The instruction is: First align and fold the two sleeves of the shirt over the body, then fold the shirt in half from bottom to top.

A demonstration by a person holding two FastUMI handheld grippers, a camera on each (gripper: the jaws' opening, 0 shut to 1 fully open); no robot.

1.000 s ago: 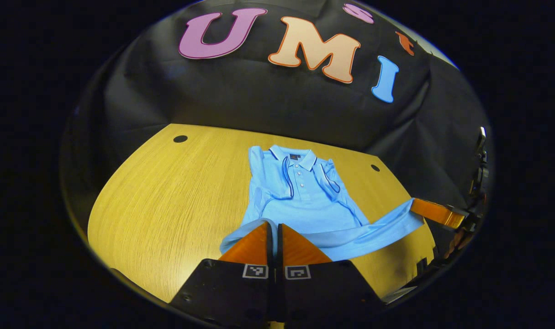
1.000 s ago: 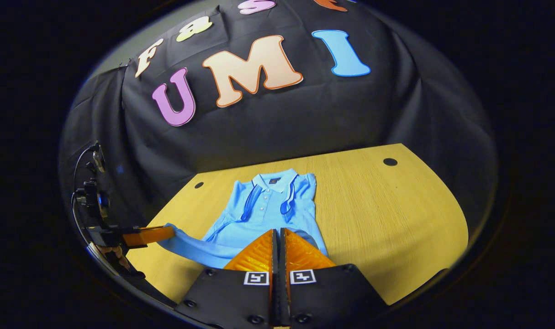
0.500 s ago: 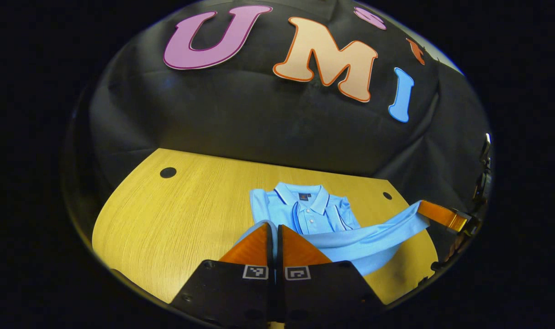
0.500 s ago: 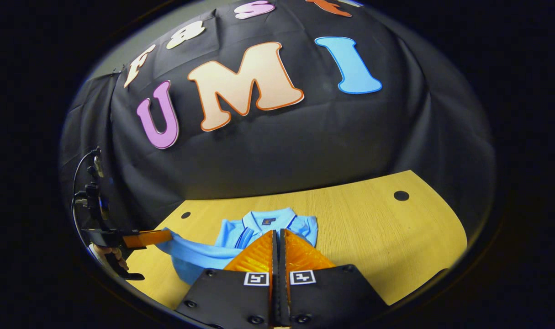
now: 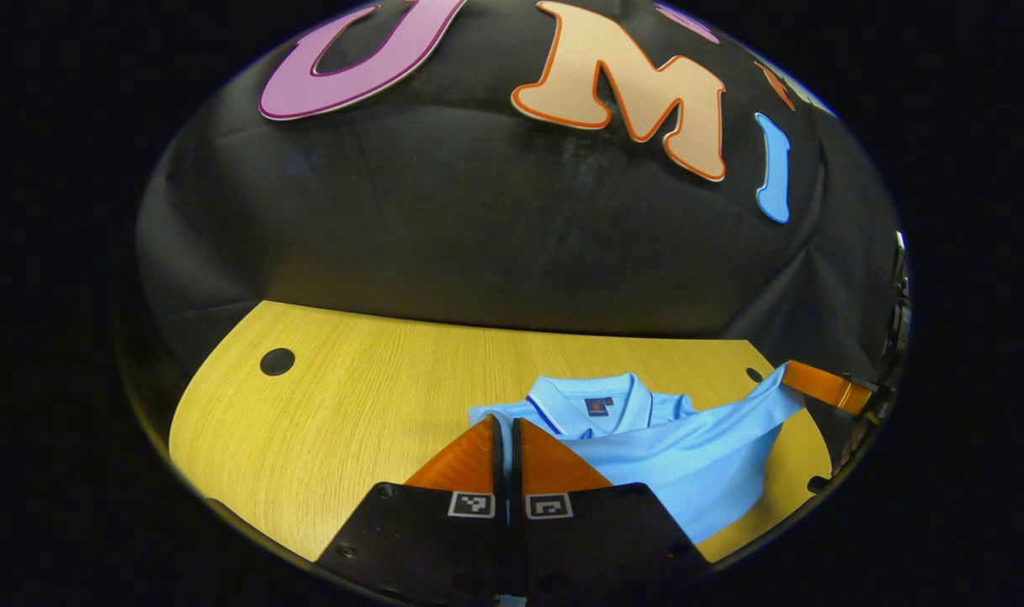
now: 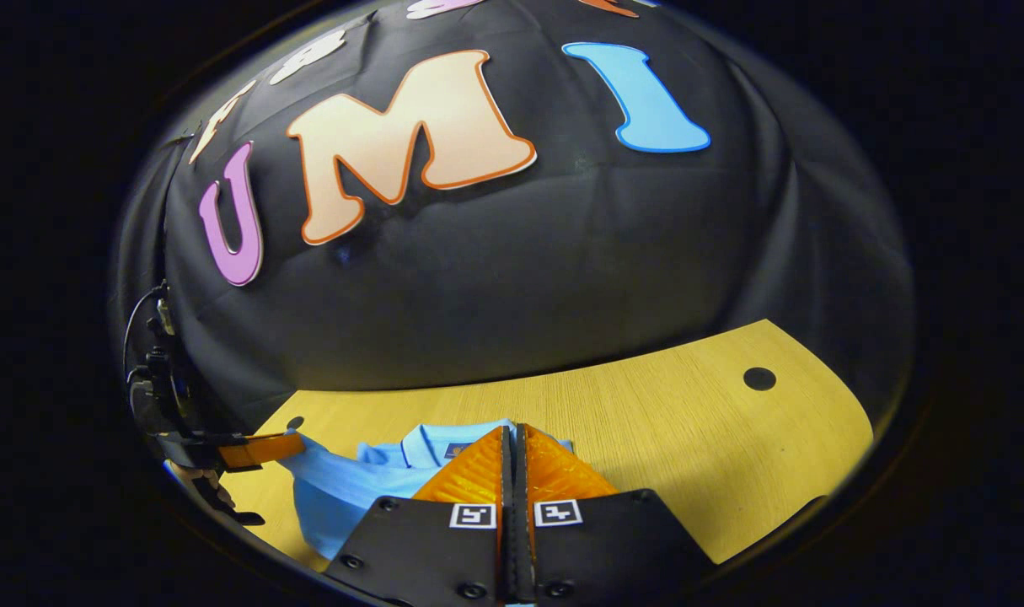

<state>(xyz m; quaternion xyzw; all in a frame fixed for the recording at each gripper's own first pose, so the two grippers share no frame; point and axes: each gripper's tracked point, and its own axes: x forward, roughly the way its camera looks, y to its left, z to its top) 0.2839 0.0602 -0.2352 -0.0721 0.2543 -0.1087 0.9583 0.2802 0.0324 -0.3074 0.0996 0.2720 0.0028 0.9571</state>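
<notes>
A light blue polo shirt (image 5: 663, 447) is lying on a wooden table (image 5: 351, 396) in front of the black cloth wall (image 5: 478, 228), and its bottom hem is being held up off the wood by both grippers, so that the lower half is hanging as a raised sheet over the part that is resting flat. In the left gripper view, the left gripper (image 5: 505, 430) is showing at the bottom with its two fingers pressed tightly together, and blue cloth is running in behind them; the pinch itself is hidden by the fingers, yet the hem is stretching taut from there to the right gripper (image 5: 794, 381), which is clamping the far corner of the hem at the right edge of that view. Beyond the lifted fabric the collar (image 5: 592, 396) is lying flat on the table, facing the wall. In the right gripper view, the right gripper (image 6: 512, 438) is likewise closed with its fingers meeting, the shirt (image 6: 343, 489) is spreading to its left, and the left gripper (image 6: 288, 445) is gripping the other corner near the table's edge, with a hand (image 6: 195, 480) holding it from below. Dark round holes (image 5: 276, 362) are sitting in the tabletop well apart from the shirt.
</notes>
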